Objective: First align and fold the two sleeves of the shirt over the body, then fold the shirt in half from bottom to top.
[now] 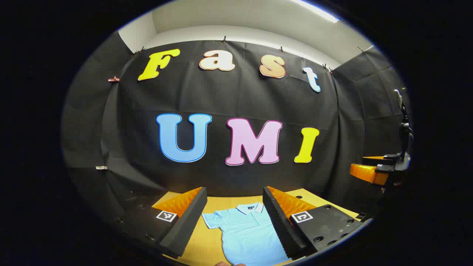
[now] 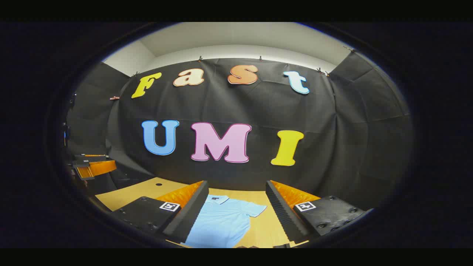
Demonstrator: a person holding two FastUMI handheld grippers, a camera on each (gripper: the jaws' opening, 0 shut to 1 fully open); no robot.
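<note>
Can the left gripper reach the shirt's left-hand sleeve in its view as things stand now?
Probably yes. The left gripper is open and held above the table; the shirt lies flat between its fingers, with the sleeve spread out and nothing lying on it or in the way.

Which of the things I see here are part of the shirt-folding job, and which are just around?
Part of the job:
light blue short-sleeved polo shirt, lying flat and unfolded
left gripper, open
right gripper, open

Just around:
yellow wooden table
small clips pinning the wall cloth
</note>
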